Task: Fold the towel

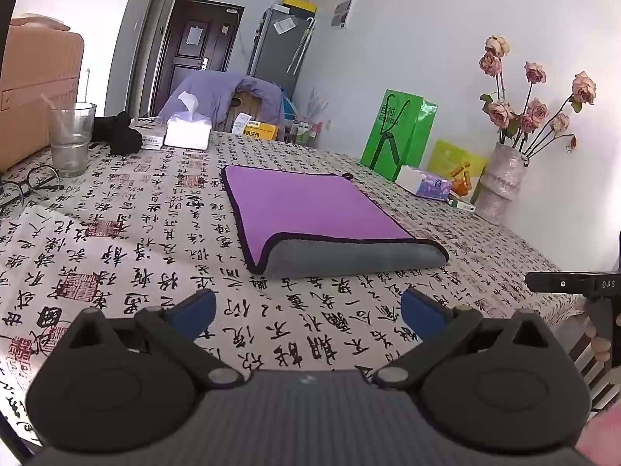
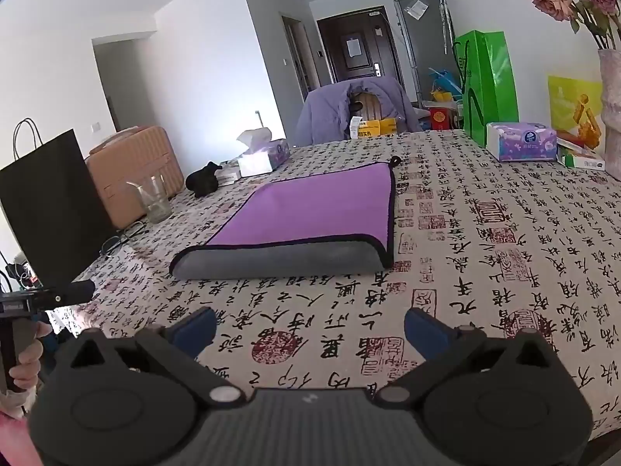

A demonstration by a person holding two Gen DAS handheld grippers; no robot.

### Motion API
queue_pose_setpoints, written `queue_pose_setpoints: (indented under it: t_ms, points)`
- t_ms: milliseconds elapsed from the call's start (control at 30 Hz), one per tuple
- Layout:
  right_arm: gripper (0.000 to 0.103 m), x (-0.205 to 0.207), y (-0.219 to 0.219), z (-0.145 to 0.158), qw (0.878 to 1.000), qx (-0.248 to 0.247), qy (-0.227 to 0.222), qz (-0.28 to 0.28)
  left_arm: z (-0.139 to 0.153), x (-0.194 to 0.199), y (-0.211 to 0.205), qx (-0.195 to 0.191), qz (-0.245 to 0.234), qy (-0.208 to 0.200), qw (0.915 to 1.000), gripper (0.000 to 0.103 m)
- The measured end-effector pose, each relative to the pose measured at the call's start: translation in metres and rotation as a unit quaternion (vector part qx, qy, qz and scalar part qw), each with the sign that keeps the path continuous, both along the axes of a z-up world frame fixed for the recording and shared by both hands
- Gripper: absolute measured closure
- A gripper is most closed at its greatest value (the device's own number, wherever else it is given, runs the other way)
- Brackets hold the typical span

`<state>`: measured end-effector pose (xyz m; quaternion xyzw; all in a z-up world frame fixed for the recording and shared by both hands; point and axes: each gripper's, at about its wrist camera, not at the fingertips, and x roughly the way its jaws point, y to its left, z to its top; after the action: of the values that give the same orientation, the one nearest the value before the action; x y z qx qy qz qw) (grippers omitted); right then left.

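A purple towel [image 1: 310,206] with a grey underside and black trim lies folded on the calligraphy-print tablecloth [image 1: 136,256]; its rounded grey fold [image 1: 349,258] faces me. It also shows in the right wrist view [image 2: 310,213]. My left gripper [image 1: 308,314] is open and empty, hovering above the cloth a little short of the fold. My right gripper [image 2: 310,328] is open and empty, likewise short of the fold [image 2: 279,262]. Each gripper's body shows at the edge of the other's view, the right gripper [image 1: 574,281] and the left gripper [image 2: 42,295].
A glass [image 1: 73,139], spectacles [image 1: 27,186], a black object [image 1: 120,134] and a tissue box [image 1: 188,132] stand at the far left. A green bag [image 1: 399,136], tissue pack [image 1: 425,182] and vase of roses [image 1: 500,182] line the right wall. A black paper bag [image 2: 50,202] stands left.
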<state>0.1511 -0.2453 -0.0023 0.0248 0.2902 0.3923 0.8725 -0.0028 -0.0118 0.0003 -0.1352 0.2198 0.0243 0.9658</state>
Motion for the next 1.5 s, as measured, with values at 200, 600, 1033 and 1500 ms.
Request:
queue_pose_setpoints:
  t_ms: [200, 600, 1033, 1500]
  points:
    - [0.0, -0.0008, 0.0003, -0.0002, 1.0, -0.003, -0.003, 0.001, -0.0021, 0.0047, 0.0101, -0.002, -0.003, 0.002, 1.0, 0.0]
    - [0.0, 0.0004, 0.0007, -0.003, 1.0, -0.006, -0.001, -0.001, -0.0052, 0.0083, 0.0091, 0.0, -0.007, 0.004, 1.0, 0.0]
    - [0.0, -0.0002, 0.0003, -0.0011, 1.0, -0.006, -0.002, -0.003, -0.0035, 0.0089, 0.0068, 0.005, -0.009, 0.003, 0.9999, 0.0]
    - [0.0, -0.0002, 0.001, 0.0, 1.0, -0.008, -0.002, -0.005, -0.0023, 0.0095, 0.0043, 0.007, -0.01, 0.001, 0.9999, 0.0]
